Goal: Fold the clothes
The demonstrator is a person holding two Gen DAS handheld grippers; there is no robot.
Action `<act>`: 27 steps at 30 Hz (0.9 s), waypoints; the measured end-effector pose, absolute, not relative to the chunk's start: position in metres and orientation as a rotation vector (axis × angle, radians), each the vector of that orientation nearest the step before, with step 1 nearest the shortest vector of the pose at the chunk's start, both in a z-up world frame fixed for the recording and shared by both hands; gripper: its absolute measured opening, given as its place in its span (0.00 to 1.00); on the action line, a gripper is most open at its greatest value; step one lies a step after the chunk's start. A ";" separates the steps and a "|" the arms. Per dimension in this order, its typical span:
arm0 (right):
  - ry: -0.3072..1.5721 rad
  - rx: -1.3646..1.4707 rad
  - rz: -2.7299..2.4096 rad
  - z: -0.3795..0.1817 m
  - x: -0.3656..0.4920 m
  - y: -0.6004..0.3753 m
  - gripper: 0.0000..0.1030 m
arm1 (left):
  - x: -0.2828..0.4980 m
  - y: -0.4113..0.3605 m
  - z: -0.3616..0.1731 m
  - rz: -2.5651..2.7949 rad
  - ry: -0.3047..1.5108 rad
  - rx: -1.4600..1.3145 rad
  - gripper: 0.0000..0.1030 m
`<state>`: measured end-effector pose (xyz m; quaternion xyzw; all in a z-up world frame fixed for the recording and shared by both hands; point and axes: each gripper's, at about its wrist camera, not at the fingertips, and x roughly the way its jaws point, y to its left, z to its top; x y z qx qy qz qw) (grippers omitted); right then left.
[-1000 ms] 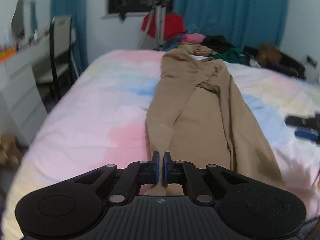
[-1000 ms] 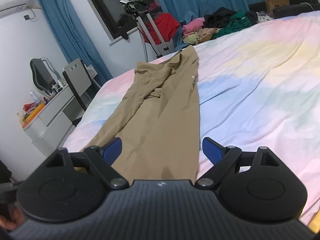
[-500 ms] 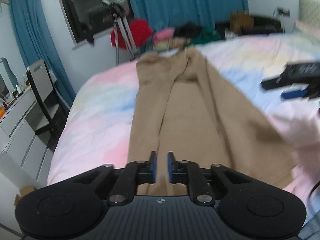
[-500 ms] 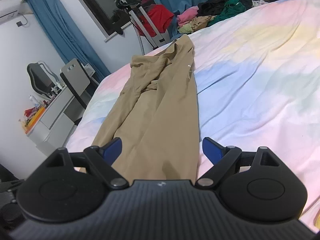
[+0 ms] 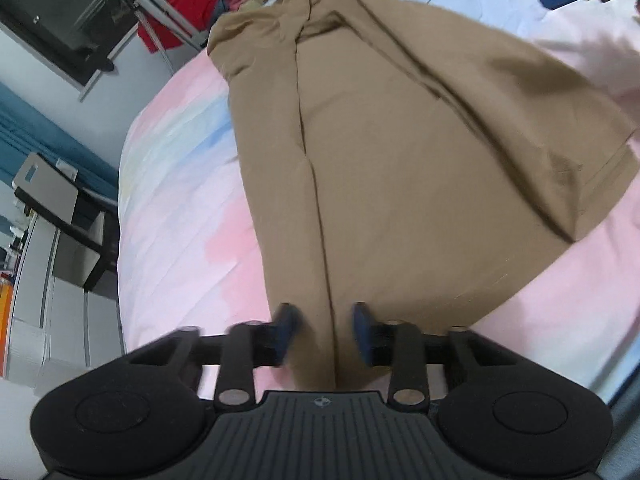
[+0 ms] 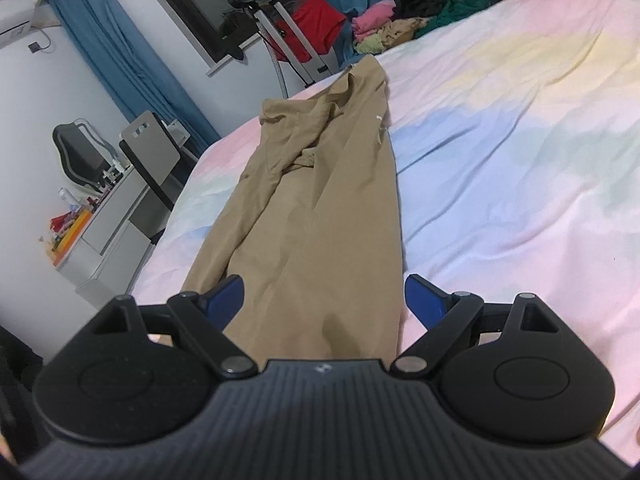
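Hiding the trouser hems, your left gripper (image 5: pixel 325 333) is blurry with jaws partly apart over the inner seam, gripping nothing; your right gripper (image 6: pixel 324 298) has jaws wide apart. Tan trousers (image 6: pixel 320 216) lie lengthwise on the pastel bed (image 6: pixel 520 140), waist rumpled. Clothes pile (image 6: pixel 416 20) and desk (image 6: pixel 108 228) sit beyond
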<state>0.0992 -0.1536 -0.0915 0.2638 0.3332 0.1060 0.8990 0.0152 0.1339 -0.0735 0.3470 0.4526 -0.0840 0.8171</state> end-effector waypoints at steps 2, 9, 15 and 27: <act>0.693 0.553 0.215 -0.093 0.099 -0.155 0.86 | 0.013 0.136 -0.068 -0.174 0.936 0.718 0.02; 0.690 0.568 0.195 -0.093 0.098 -0.162 0.86 | -0.016 0.131 -0.012 -0.203 0.807 0.595 0.01; 0.689 0.569 0.178 -0.094 0.099 -0.167 0.86 | -0.038 0.098 0.035 -0.302 0.701 0.471 0.01; 0.715 0.596 0.173 -0.101 0.103 -0.177 0.86 | -0.013 0.046 -0.045 -0.511 0.936 0.296 0.12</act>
